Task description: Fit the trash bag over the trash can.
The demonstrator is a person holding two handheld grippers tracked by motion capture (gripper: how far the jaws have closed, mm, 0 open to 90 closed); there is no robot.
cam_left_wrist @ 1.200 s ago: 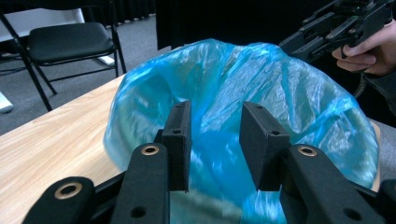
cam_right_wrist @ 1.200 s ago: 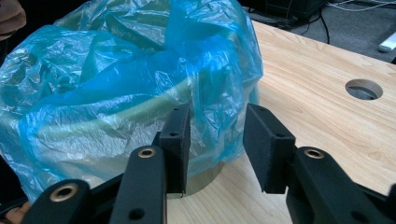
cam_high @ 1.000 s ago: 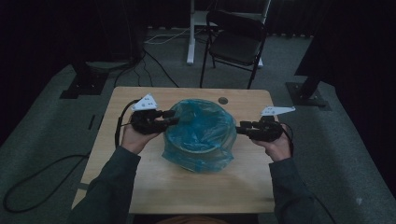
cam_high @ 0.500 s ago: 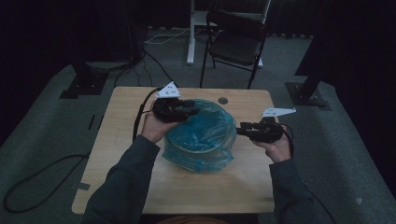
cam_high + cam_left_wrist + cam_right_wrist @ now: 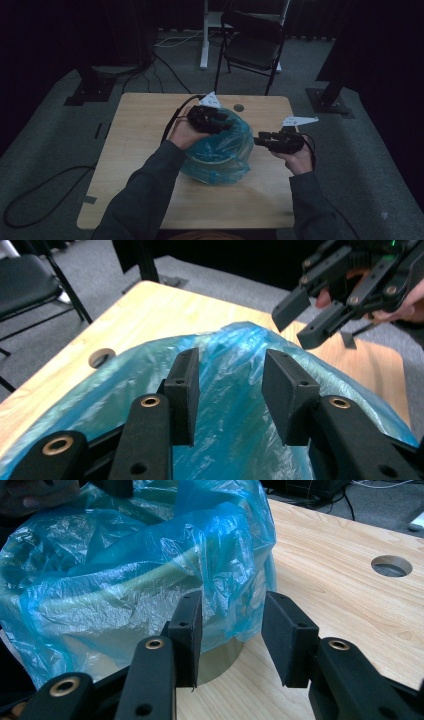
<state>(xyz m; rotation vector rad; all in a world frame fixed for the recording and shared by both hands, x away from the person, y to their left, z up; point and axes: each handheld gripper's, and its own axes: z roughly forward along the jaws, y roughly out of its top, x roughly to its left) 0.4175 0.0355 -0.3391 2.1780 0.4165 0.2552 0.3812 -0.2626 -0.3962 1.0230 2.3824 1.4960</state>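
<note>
A crumpled blue plastic bag (image 5: 216, 152) lines a round pale bin (image 5: 150, 587) at the middle of the wooden table (image 5: 135, 135). My left gripper (image 5: 226, 125) hovers over the bag's far rim, jaws open; in the left gripper view the left gripper (image 5: 230, 375) has only blue film (image 5: 235, 405) beyond its jaws. My right gripper (image 5: 258, 141) stands open just off the bag's right side. In the right gripper view the right gripper (image 5: 232, 615) points at the bin's lower wall and a hanging fold of bag (image 5: 225, 555), touching neither. The right gripper (image 5: 320, 315) also appears open beyond the bag's edge.
A round cable hole (image 5: 239, 107) pierces the table behind the bag. A black folding chair (image 5: 255, 45) stands past the far edge, with stand bases (image 5: 95, 85) and cables (image 5: 30, 200) on the grey floor. Bare wood lies left of and in front of the bin.
My left gripper has swung from the bag's left side up and rightward to its far rim. The right gripper has barely moved.
</note>
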